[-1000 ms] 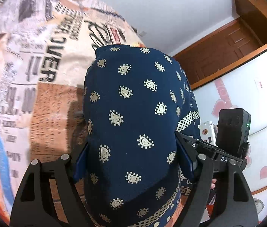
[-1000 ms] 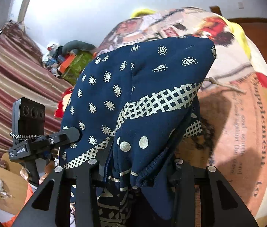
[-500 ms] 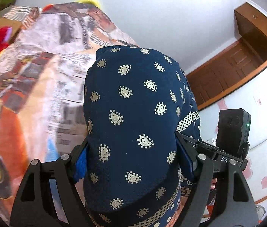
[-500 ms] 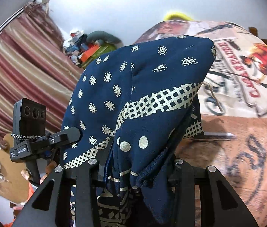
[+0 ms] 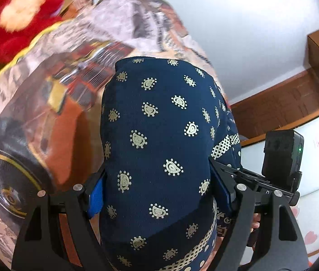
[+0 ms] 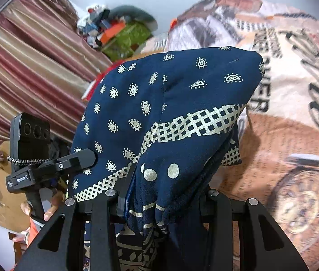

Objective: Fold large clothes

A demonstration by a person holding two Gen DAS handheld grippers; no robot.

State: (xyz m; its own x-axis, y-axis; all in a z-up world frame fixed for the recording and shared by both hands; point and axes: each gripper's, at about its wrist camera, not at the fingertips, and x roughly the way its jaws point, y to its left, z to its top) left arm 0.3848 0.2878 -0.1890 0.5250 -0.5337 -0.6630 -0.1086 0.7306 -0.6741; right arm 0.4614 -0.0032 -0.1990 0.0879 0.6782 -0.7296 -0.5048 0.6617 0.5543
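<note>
A navy blue garment [image 5: 159, 135] with cream paisley marks and a checked band hangs bunched between both grippers. My left gripper [image 5: 157, 189] is shut on a thick fold of it, which bulges up and hides the fingertips. My right gripper [image 6: 161, 198] is shut on the other end of the navy garment [image 6: 170, 103], whose checked band drapes over the jaws. The left gripper [image 6: 53, 167] also shows in the right wrist view, close on the left. The right gripper [image 5: 272, 176] shows at the right in the left wrist view. The garment is held up above the bed.
A bedspread [image 5: 53, 85] printed with cars and newspaper text lies below; it also shows in the right wrist view [image 6: 295, 113]. A red plush toy [image 5: 17, 15] sits at the bed's far left. Striped curtains [image 6: 23, 67], a clutter pile [image 6: 118, 29] and a wooden door [image 5: 295, 103] surround.
Both grippers have swung across the bed with the garment still held; the background has shifted and is blurred. The grip on the garment looks the same.
</note>
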